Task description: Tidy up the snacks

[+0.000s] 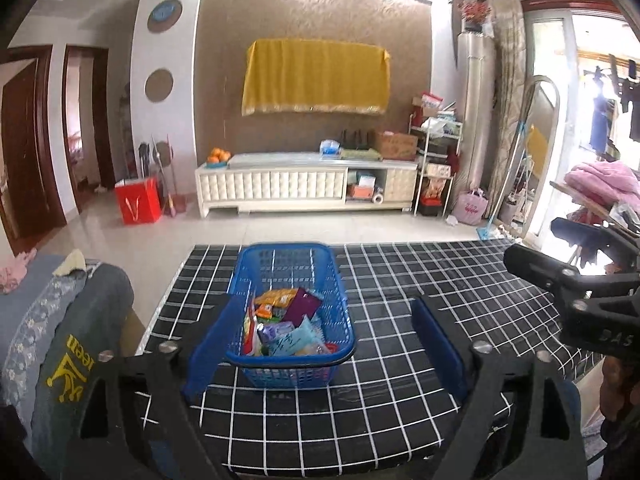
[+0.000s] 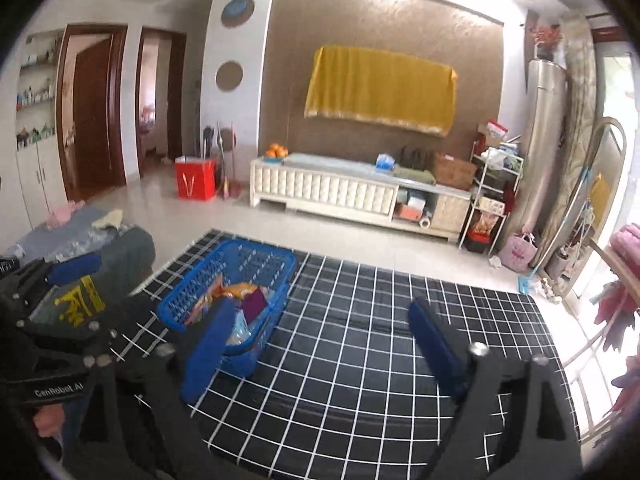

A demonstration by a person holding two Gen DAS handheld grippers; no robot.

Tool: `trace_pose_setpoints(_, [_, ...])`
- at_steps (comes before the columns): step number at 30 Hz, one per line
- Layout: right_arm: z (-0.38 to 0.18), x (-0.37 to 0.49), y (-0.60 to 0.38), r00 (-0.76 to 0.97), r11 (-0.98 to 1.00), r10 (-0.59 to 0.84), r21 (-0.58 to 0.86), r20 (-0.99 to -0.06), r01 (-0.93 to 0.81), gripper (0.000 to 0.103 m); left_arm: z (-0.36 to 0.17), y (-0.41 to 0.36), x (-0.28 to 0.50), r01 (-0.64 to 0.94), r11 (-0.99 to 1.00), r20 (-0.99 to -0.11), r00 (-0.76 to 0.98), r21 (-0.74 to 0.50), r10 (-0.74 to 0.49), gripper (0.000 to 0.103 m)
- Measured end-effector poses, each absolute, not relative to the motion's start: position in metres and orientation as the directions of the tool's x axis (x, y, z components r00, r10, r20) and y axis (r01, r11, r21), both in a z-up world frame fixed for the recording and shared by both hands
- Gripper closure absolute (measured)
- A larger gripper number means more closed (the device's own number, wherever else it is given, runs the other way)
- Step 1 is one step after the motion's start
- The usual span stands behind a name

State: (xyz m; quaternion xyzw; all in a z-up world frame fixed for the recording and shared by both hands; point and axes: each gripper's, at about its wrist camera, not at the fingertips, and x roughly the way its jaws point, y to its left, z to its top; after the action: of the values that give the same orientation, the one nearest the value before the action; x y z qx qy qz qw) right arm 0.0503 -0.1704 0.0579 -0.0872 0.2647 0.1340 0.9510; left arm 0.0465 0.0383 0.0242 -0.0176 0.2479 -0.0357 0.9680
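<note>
While both claws gape wide, empty, snack basket [image 1: 288, 308] sits just ahead of left claw [image 1: 324, 344], left of right claw [image 2: 320, 340]

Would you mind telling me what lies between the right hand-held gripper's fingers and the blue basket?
Only bare checked tablecloth; the right wrist view shows nothing between the right hand-held gripper and the blue basket.

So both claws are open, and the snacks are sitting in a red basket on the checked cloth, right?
Not quite: the basket is blue, not red, as the left wrist view shows. The rest holds: the snacks lie in it on the checked cloth, and the left claw and right claw are open.
</note>
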Motion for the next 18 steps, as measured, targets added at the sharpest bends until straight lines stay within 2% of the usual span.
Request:
trace_pose_setpoints(2, [0.063,0.043,-0.176,0.838,0.952,0.209,-0.091,-0.504,-0.292,0.004,0.030,0.036,0.040,0.065,0.997,-0.456,0.887,-0.048,-0.080,0.008])
trace_pose_setpoints(3, [0.066,0.038,-0.179,0.849,0.955,0.205,-0.089,-0.488,-0.282,0.003,0.035,0.035,0.035,0.071,0.996,-0.441,0.894,-0.047,-0.085,0.000])
trace_pose_setpoints(5, [0.070,0.029,-0.188,0.867,0.965,0.186,-0.082,-0.462,-0.250,0.000,0.041,0.032,0.027,0.078,0.996,-0.416,0.905,-0.044,-0.089,0.000])
trace_pose_setpoints(9, [0.074,0.018,-0.197,0.882,0.972,0.186,-0.052,-0.433,-0.230,0.000,0.050,0.028,0.017,0.090,0.996,-0.396,0.913,-0.030,-0.094,0.000])
trace_pose_setpoints(18, [0.063,0.009,-0.205,0.852,0.969,0.222,0.007,-0.474,-0.248,0.000,0.050,0.017,0.007,0.122,0.992,-0.400,0.908,-0.027,-0.122,0.000])
